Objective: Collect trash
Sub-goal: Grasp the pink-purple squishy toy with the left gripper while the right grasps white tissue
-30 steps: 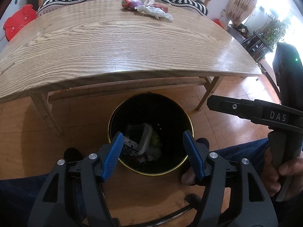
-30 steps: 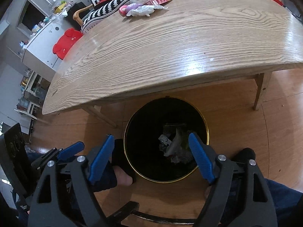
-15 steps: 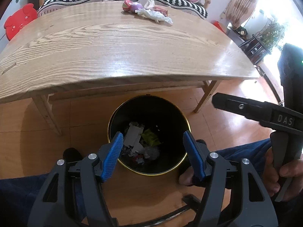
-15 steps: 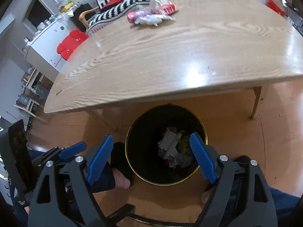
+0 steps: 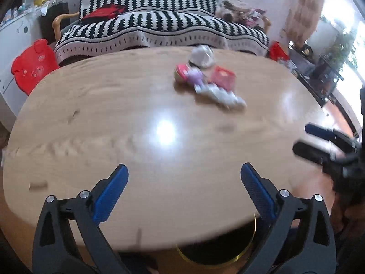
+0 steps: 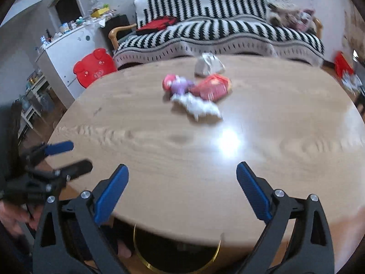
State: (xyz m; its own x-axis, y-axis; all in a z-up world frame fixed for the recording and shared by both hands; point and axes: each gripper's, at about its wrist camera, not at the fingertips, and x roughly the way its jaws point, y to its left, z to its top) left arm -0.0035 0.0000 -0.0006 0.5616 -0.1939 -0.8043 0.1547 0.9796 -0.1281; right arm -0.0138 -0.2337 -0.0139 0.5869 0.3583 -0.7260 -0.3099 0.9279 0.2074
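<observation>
A small heap of trash lies on the far part of the wooden table: a white crumpled tissue, a red wrapper, a pink and purple wrapper and a white paper ball. My left gripper hovers over the table's near edge, its jaws opening with nothing between them. My right gripper does the same beside it, also empty. The black bin with a gold rim peeks out under the near table edge.
A striped black-and-white sofa stands behind the table. A red bear-shaped stool and a white cabinet are at the left. Plants and a dark stand are at the right.
Both grippers rose from above the bin to over the table edge and tilted toward the far trash. Their jaws spread wider. The bin slid mostly out of sight below the table.
</observation>
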